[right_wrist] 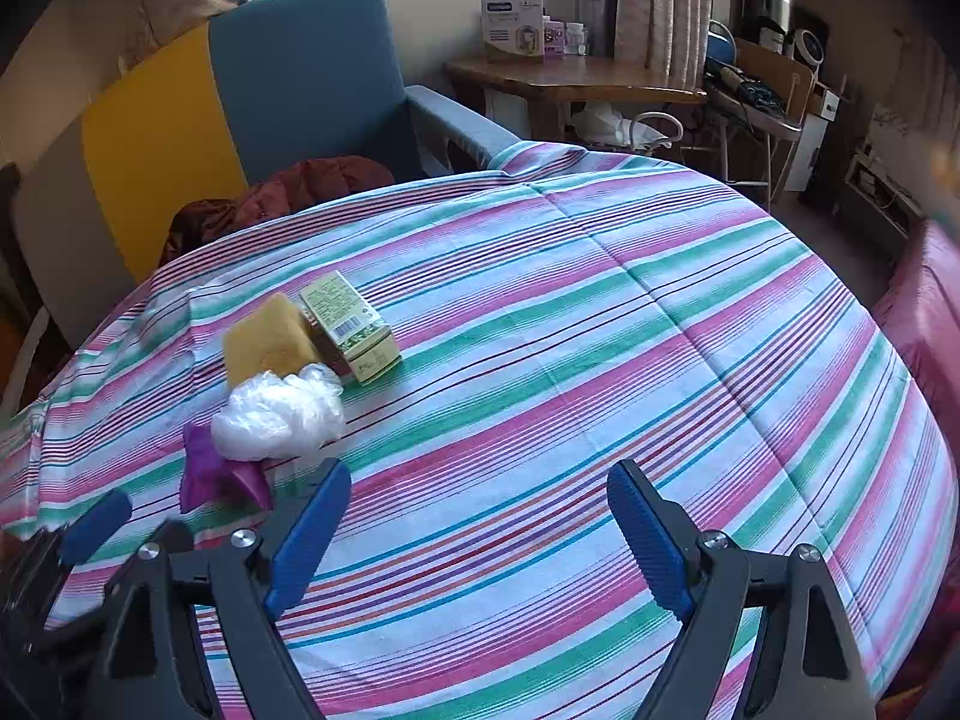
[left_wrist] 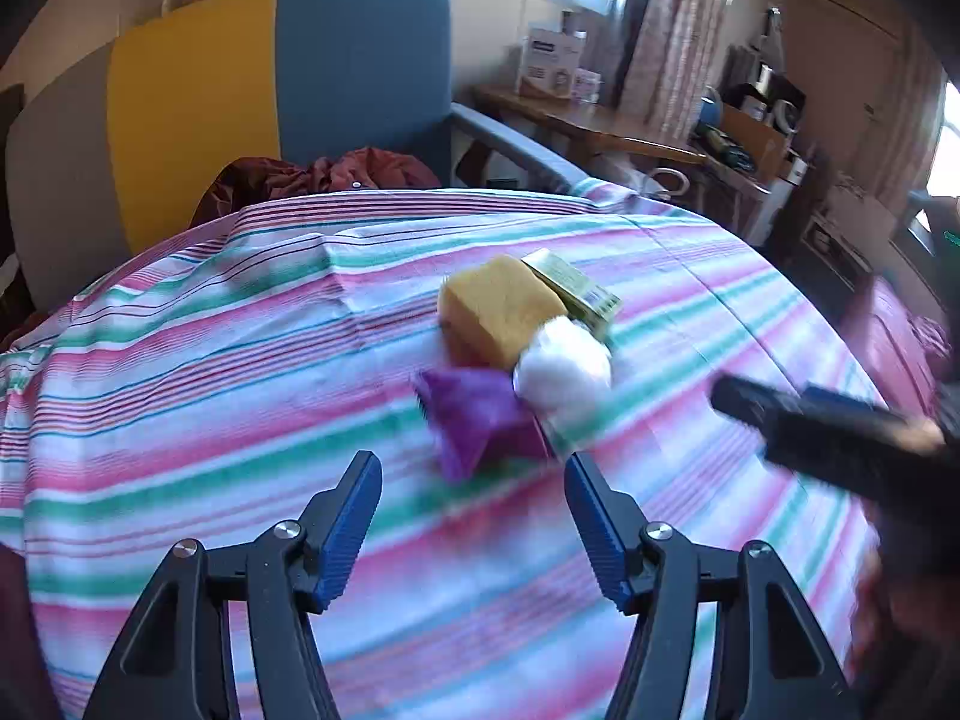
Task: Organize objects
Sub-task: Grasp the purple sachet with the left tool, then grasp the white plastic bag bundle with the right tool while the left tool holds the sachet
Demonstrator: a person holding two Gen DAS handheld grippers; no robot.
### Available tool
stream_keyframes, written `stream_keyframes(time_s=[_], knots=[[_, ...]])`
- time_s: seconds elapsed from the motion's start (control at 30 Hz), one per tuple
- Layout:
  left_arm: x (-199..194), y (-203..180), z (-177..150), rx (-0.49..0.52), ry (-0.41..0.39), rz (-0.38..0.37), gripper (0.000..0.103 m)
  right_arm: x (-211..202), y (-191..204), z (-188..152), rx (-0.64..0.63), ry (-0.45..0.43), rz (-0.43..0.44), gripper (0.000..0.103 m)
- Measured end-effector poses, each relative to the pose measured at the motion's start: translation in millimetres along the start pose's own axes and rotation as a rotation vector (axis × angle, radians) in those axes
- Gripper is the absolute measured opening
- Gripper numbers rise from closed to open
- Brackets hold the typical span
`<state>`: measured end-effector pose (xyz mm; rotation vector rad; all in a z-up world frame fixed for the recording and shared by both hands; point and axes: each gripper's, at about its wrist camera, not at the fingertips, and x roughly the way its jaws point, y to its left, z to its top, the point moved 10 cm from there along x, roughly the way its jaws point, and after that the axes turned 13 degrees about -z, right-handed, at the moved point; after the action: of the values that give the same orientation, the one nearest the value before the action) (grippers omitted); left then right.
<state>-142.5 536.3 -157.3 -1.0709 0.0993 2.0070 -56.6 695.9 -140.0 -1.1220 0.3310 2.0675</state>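
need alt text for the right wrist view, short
Open blue-padded tongs, holding nothing, point down at a table under a pink, green and white striped cloth. To the left sit a yellow sponge, a green box, a crumpled clear plastic bag and a purple cloth, clustered together.

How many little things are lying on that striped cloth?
4, all bunched together: a yellow sponge, a green box touching its side, a crumpled clear plastic bag in front of the sponge, and a purple pouch nearest the grippers. Something small could hide beneath them.
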Motion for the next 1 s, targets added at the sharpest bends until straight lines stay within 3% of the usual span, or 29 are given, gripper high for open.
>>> stream_keyframes(time_s=[0.17, 0.27, 0.37, 0.4, 0.63, 1.0], knots=[[29.3, -0.6, 9.7, -0.051, 0.002, -0.016, 0.064, 2.8, 0.7, 1.5, 0.015, 0.011, 0.013, 0.088], [36.1, -1.4, 14.4, 0.012, -0.024, 0.031, 0.063, 2.1, 2.3, 1.2, 0.017, 0.011, 0.02, 0.088], [39.4, 0.3, 9.5, 0.099, -0.052, 0.074, 0.049, 0.1, 4.2, 2.1, 0.012, 0.004, 0.026, 0.088], [40.4, 1.3, 8.1, 0.112, -0.053, 0.073, 0.049, 0.0, 5.0, 2.5, 0.009, 0.002, 0.025, 0.088], [28.6, 17.4, 8.1, 0.042, -0.099, 0.025, 0.041, 2.8, 11.4, -0.8, -0.007, 0.012, 0.035, 0.088], [-12.6, 58.9, -16.0, -0.045, -0.151, 0.062, 0.037, 1.6, 28.4, -5.5, -0.039, 0.005, 0.081, 0.088]])
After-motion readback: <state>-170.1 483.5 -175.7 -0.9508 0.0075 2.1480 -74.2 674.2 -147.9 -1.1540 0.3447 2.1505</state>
